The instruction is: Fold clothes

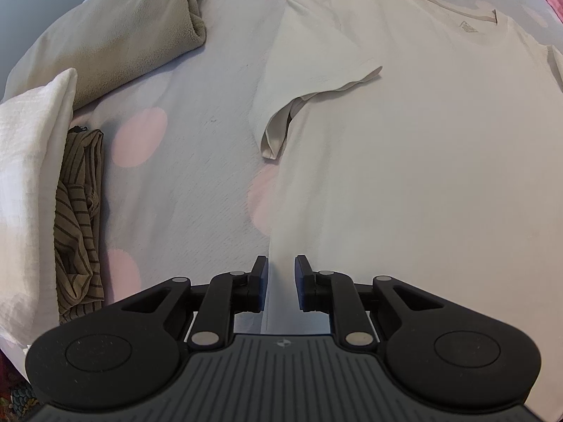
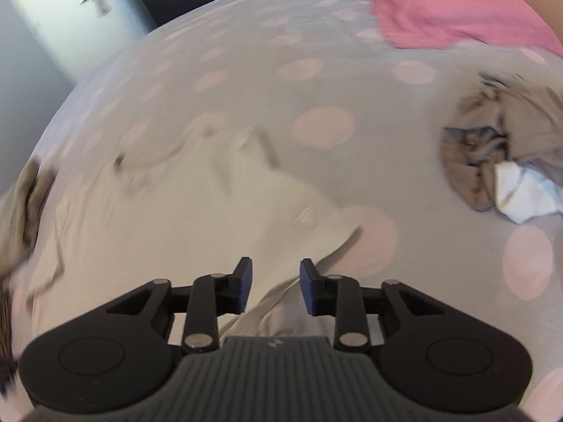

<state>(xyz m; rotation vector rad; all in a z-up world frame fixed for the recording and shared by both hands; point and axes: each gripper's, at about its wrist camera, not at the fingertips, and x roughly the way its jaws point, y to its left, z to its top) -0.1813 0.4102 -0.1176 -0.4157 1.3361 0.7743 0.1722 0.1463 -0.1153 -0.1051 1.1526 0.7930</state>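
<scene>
1. Far to my left lies a folded white woven cloth (image 1: pixel 31 176), with a crumpled olive striped garment (image 1: pixel 79 225) just beside it and a beige fleece bundle (image 1: pixel 116 31) beyond.
2. My left gripper (image 1: pixel 280 283) is released, jaws parted and holding nothing, poised right over the side edge of the cream short-sleeved cotton T-shirt (image 1: pixel 422 147).
3. That shirt lies spread flat ahead and to the right on the pale grey bedsheet with pink dots (image 1: pixel 197 161), its near sleeve curled over.
4. It looks light, limp and prone to wrinkling; I judge hem corners and shoulder seams the best holds.
5. My right gripper (image 2: pixel 275 286) is also released and empty, above the shirt's rumpled edge; this view is blurred.
</scene>
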